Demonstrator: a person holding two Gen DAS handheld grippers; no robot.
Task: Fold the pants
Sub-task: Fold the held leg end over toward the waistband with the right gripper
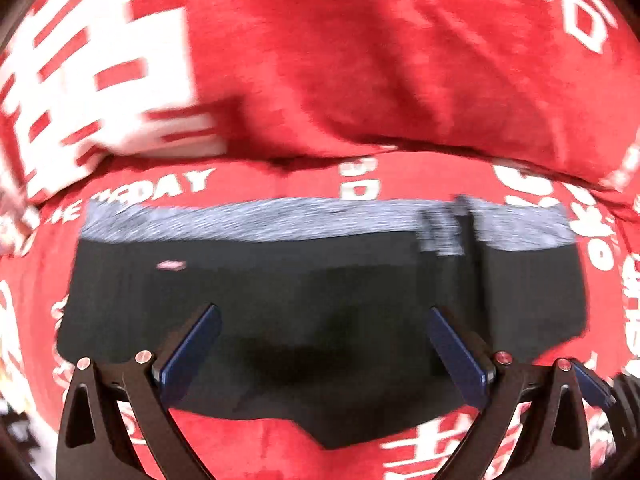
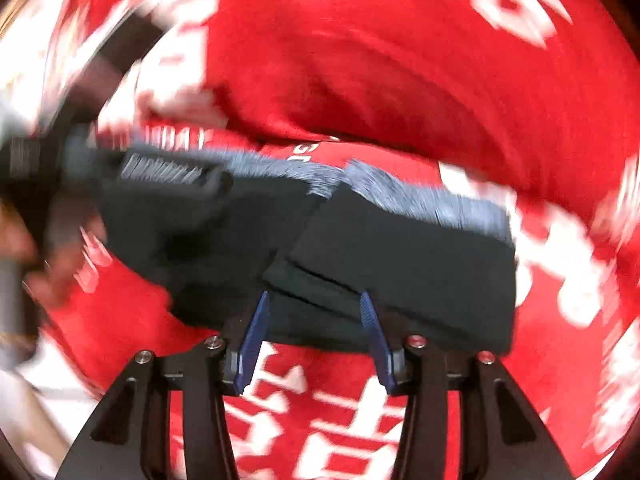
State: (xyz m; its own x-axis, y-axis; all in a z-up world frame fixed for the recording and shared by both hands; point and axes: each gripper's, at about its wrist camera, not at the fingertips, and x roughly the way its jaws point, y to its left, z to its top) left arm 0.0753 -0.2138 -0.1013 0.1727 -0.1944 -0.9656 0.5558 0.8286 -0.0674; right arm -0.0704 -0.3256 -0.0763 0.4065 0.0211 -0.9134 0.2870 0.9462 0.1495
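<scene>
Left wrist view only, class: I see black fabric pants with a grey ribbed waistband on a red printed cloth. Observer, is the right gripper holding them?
Observer: No. The right gripper is open at the near edge of the black fabric pants, its pads apart and not pinching.
Operator: Are the pants folded there?
Observer: Yes. Stepped layers show at that edge, one panel lying over another.
Operator: And the waistband?
Observer: The grey ribbed waistband runs along the far edge in two offset stretches.

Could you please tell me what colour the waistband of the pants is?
The waistband is heathered grey on black pants; the left wrist view shows it best.
</scene>
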